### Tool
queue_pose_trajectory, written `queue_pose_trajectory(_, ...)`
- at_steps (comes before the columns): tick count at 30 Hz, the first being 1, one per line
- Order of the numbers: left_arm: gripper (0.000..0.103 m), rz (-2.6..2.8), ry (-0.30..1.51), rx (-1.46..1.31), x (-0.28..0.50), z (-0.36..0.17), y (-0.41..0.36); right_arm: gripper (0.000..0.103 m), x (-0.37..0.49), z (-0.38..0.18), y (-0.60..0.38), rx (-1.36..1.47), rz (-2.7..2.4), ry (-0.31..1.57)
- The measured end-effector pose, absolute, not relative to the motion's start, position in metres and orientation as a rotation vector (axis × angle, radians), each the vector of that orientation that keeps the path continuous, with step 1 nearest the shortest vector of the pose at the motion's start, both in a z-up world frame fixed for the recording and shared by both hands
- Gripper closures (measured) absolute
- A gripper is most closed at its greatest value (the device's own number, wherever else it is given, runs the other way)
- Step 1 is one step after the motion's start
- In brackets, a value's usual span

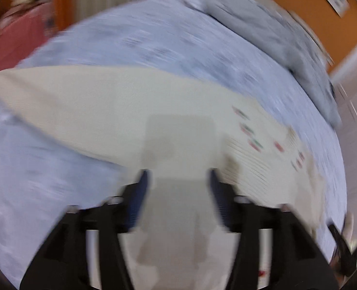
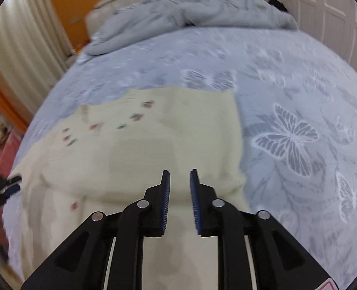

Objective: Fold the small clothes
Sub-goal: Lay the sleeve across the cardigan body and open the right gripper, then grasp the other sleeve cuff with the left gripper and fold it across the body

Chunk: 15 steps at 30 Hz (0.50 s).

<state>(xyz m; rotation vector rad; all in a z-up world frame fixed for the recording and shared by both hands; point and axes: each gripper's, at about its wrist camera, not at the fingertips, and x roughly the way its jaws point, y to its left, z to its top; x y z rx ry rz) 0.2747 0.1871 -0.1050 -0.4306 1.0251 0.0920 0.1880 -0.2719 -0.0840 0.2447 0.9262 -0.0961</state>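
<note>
cream garment (image 2: 154, 140) lies flat beneath both grippers for folding | left gripper (image 1: 178, 176) jaws apart; empty | right gripper (image 2: 180, 176) jaws narrowly apart; holds nothing

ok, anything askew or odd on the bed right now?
Nothing damaged or spilled. The cream garment lies partly folded on the blue bedsheet, with its left part uneven. A grey duvet is bunched at the head. Both tools, left tool and right tool, are empty.
</note>
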Motion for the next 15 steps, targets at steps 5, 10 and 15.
queue_pose_trajectory(5, 0.032, 0.380, 0.967, -0.608, 0.267, -0.115, 0.325, 0.077, 0.126, -0.094, -0.238, 0.252, -0.034, 1.002)
queue_pose_trajectory(10, 0.036, 0.548, 0.953, -0.835, 0.275, -0.145, 0.426, 0.077, 0.098, -0.117, -0.214, 0.270, -0.030, 1.111)
queue_pose_trajectory(15, 0.094, 0.490, 0.939, -0.945, 0.286, -0.149, 0.439, 0.077, 0.092, -0.115, -0.193, 0.252, -0.030, 1.141)
